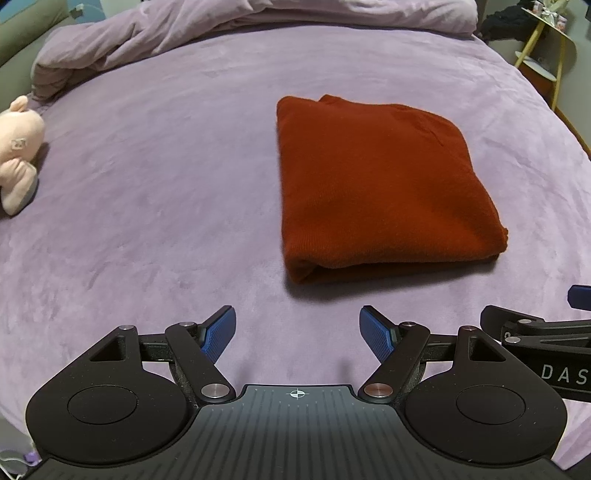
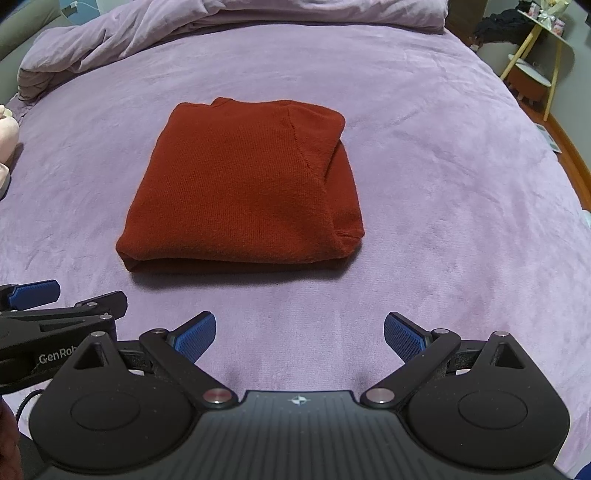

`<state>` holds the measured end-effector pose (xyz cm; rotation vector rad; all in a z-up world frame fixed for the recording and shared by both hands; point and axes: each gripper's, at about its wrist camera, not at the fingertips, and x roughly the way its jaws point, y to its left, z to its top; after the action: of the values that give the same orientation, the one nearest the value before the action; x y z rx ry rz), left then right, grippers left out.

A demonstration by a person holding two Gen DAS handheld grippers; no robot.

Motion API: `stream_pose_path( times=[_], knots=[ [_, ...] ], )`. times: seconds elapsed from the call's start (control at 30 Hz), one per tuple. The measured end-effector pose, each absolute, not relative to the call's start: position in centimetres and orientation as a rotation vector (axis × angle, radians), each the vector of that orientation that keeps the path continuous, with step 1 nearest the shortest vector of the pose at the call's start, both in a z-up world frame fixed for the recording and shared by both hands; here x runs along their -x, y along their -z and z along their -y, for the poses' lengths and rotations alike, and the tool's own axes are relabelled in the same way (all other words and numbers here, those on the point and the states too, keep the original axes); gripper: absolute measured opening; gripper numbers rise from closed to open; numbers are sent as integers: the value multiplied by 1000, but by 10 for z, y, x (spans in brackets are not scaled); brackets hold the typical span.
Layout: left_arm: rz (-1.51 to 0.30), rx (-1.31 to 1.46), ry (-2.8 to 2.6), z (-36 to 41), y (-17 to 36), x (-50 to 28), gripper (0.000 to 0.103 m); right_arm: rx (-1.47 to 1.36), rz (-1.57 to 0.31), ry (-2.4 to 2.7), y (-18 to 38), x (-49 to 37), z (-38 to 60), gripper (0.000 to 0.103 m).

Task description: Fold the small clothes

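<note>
At the bottom of the left wrist view the left gripper [image 1: 297,334] stands with its jaws wide and nothing between them, hanging over bare purple bedspread [image 1: 147,221]. The right gripper [image 2: 300,339], low in its own view, is equally wide and empty. Just beyond both, in mid-frame, the rust-red sweater [image 2: 240,184] lies as a compact rectangle, edges tucked and layers stacked; the folding looks finished, with perhaps only setting it aside left. Farther off, a pink plush toy [image 1: 18,151] sits at the left edge, and a rumpled duvet [image 1: 221,22] fills the top.
</note>
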<state>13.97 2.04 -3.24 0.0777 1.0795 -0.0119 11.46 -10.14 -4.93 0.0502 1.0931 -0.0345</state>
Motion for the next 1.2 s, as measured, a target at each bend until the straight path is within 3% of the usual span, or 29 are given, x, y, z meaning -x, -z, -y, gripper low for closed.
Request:
stream_pose_path(
  times=[1.2],
  knots=[
    [-1067,-79,47,-16,35,-137,79,-63,-1087,45,51,-113,103,98]
  ],
)
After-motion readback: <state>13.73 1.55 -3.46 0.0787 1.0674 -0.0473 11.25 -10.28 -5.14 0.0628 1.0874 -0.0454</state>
